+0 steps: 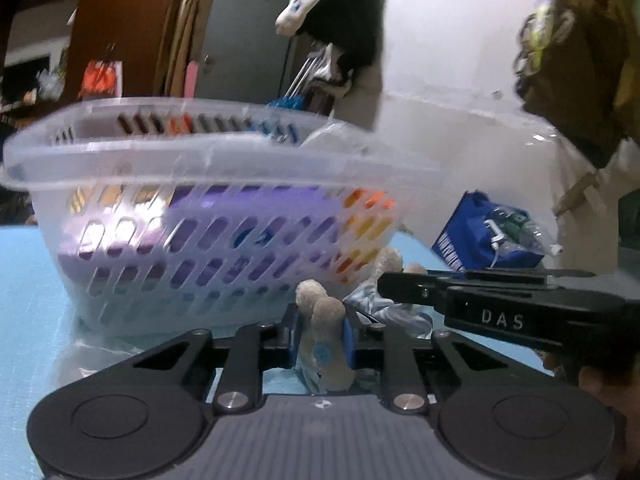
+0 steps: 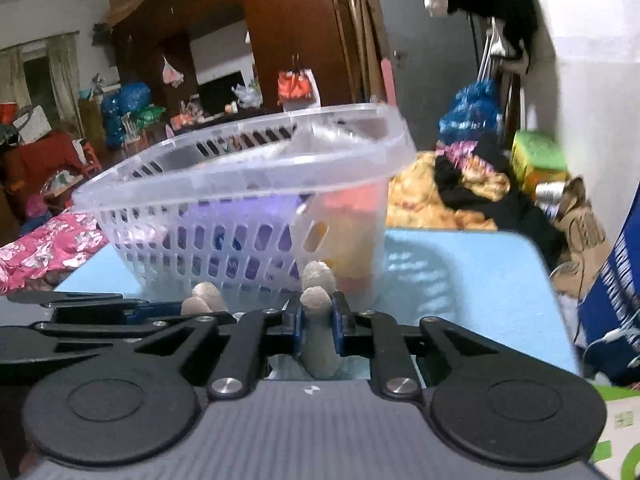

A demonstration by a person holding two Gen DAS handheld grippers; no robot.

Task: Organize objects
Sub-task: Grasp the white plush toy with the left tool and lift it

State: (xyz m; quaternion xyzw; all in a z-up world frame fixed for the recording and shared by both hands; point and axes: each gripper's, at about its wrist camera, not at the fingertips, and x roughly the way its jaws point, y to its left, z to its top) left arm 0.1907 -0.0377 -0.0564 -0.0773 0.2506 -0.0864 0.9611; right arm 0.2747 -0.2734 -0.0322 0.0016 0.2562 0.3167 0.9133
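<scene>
Beige tubes pinched between left jaws, likewise between right jaws, basket just beyond.

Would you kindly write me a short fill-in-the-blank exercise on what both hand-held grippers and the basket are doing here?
1. Each hand-held gripper, left and right, is shut on a beige plush ____.
2. The clear basket stands on a light ____ surface.
3. The basket's walls are pierced with ____.
4. Inside the basket, the largest item showing through is ____ in colour.

Missing words: limb; blue; slots; purple
</scene>
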